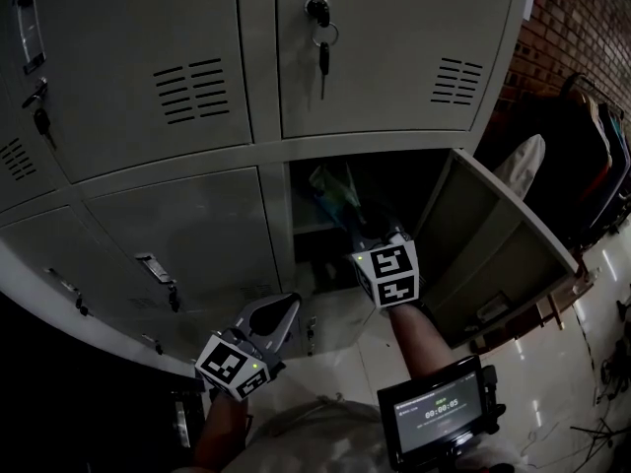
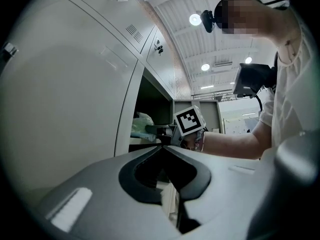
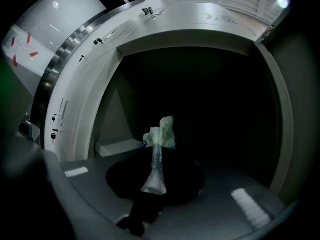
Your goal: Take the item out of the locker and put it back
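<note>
Inside the open lower locker compartment (image 1: 304, 227), with its door (image 1: 493, 249) swung out to the right, the right gripper (image 3: 155, 159) reaches level into the dark interior. Its jaws are pressed together on the thin, clear neck of a plastic bag (image 3: 160, 133). The bag's pale green and white bulk stands just beyond the fingertips, above the compartment floor. The left gripper (image 1: 284, 308) hangs outside, below and left of the opening, its jaws together with nothing between them.

The step in hand is judged to be the withdrawal of the bag. The grip is on a narrow twist of film, which may slip or stretch, so a slow, straight pull along the line of the gripper is advised. The bag should be kept clear of the frame on the left and the door edge on the right. The left gripper is best kept clear of the opening, ready to support the bag from below if it sags.
</note>
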